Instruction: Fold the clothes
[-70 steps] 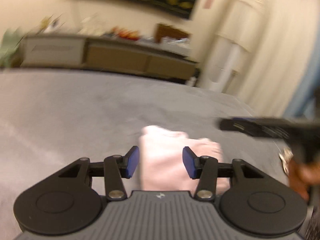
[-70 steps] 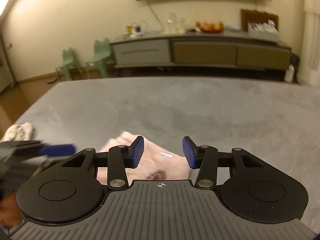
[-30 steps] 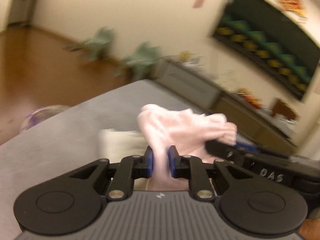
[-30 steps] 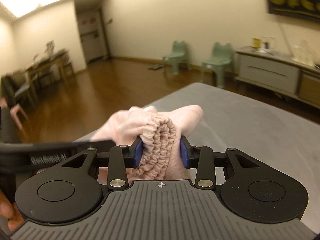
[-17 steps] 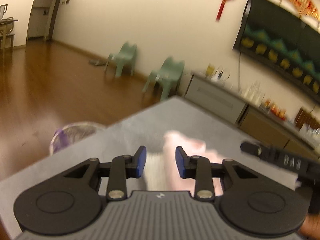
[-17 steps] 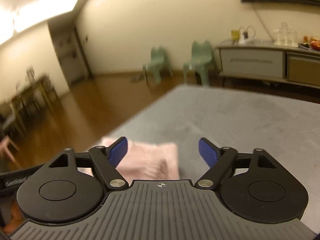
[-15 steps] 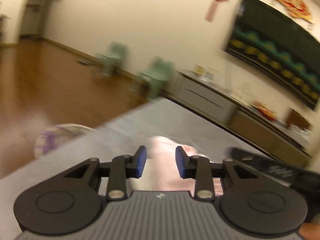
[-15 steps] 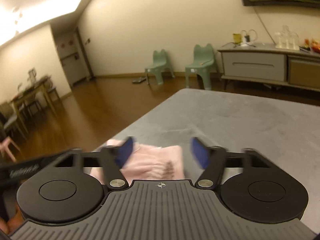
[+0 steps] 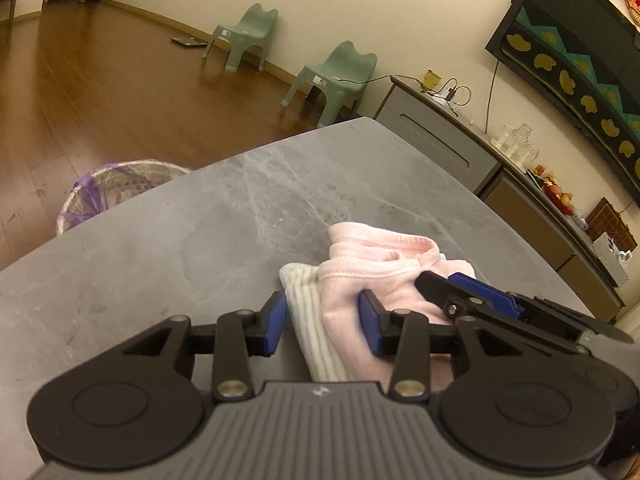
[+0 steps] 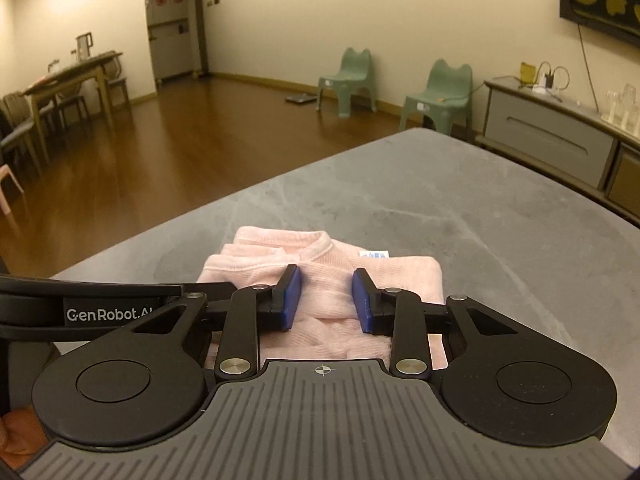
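Two green chairs (image 9: 240, 38) stand beyond the grey table (image 9: 280, 184).

Both the left gripper (image 9: 322, 322) and the right gripper (image 10: 325, 300) have ribbed grey housings, black linkage arms with silver screws, round black discs and blue-padded fingers (image 10: 289, 298). White "GenRobot.AI" lettering marks one side.

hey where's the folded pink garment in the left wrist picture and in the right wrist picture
Left wrist: pink garment right of centre, lapping a white striped cloth on the grey table.
Right wrist: pink garment at centre, just past the right hand-held gripper.
Shared landmark: the two green chairs by the wall.
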